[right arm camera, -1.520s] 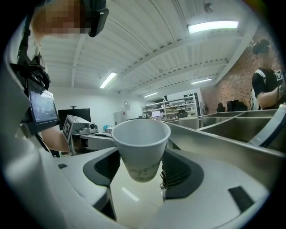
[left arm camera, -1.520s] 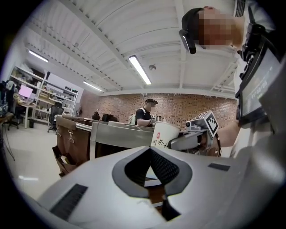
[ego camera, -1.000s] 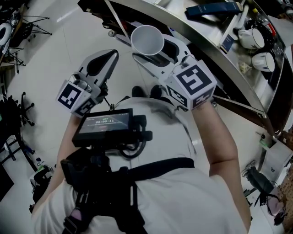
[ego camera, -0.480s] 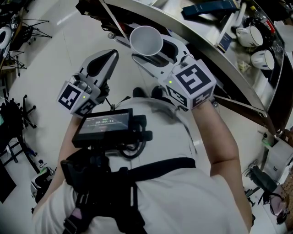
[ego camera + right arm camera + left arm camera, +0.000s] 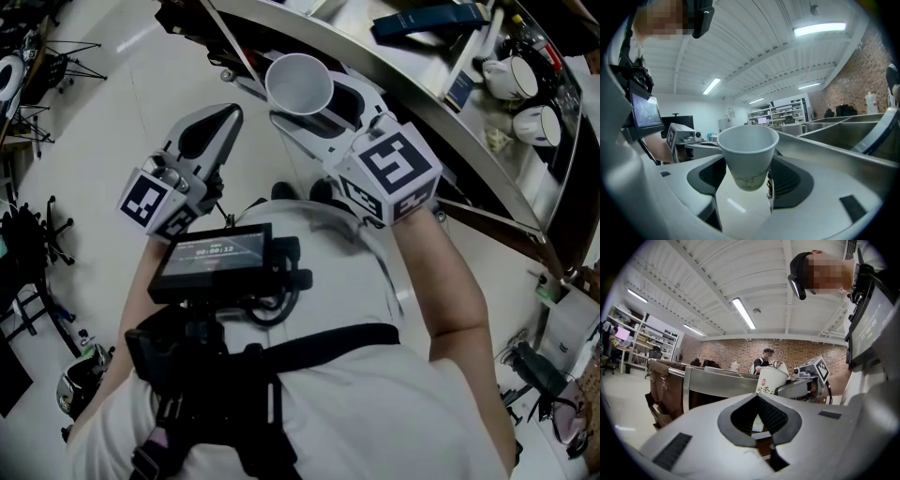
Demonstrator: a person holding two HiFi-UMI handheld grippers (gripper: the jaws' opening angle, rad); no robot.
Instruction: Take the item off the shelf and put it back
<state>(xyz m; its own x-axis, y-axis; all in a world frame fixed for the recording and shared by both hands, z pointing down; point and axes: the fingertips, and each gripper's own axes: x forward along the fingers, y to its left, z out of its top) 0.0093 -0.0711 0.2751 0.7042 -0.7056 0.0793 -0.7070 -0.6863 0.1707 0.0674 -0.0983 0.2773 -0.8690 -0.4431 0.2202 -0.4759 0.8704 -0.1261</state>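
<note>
While pinching one paper cup [image 5: 747, 157] at 12 o'clock with right gripper [image 5: 747, 180], got left gripper [image 5: 758, 401] pressed together, empty; two mugs [image 5: 511, 77] at 2 o'clock.

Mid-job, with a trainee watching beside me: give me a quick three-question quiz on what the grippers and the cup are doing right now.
1. Fill the blank: the left gripper has its jaws ____, with nothing between them.
2. How does the right gripper hold the paper cup? A) upside down B) upright, mouth up C) on its side
3. True or false: the paper cup already rests on the metal shelf.

Key: 1 together. 2 B. 3 false: the paper cup is clamped in the right gripper, not set on the metal shelf.
</note>
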